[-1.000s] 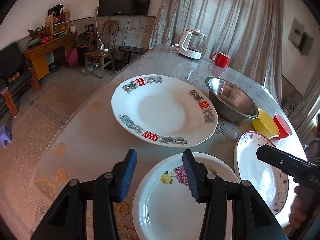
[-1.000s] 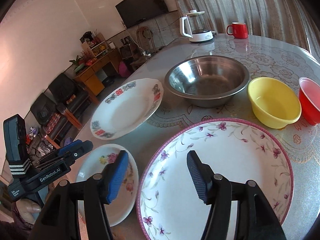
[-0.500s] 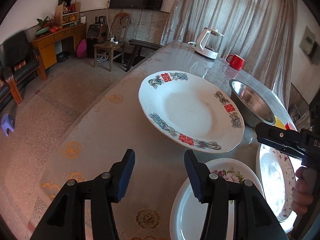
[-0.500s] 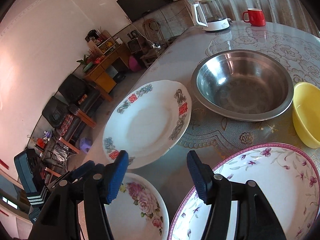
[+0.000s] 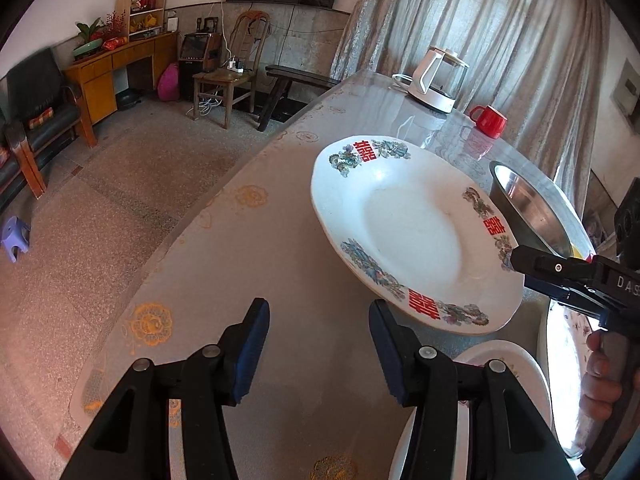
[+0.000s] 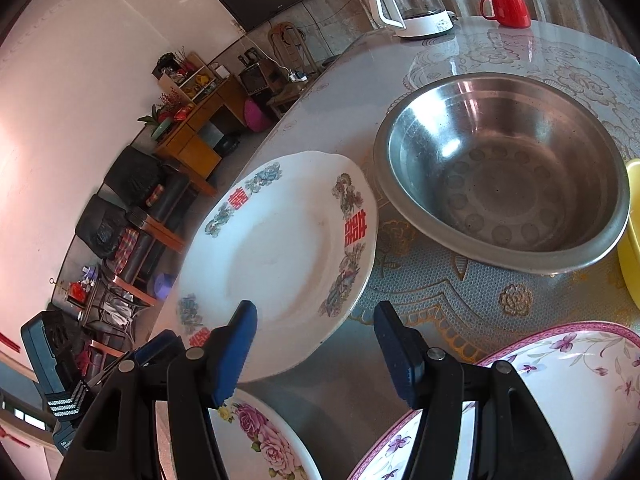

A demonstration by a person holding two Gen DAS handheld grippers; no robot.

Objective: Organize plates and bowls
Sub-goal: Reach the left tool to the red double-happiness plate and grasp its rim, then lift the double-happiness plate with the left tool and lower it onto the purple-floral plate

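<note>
1. The rose plate [image 6: 264,440] is half hidden behind the right gripper's [image 6: 314,350] arms; in the left view only its rim [image 5: 504,360] shows.
2. The pink-rimmed plate [image 6: 560,380] is cut off by the frame edge, and so is the yellow bowl [image 6: 632,232].
3. The left gripper [image 5: 318,346] hangs over bare tabletop [image 5: 248,264], jaws apart with nothing between them.
4. The right gripper's jaws stand fairly wide and empty, above the near rim of the red-character plate [image 6: 280,252].
5. That plate is glossy white, round and shallow, just beside the dull steel bowl [image 6: 508,172].
6. The table has a glassy, flower-patterned cover.
7. A hand [image 5: 600,376] grips the right gripper's handle.
</note>
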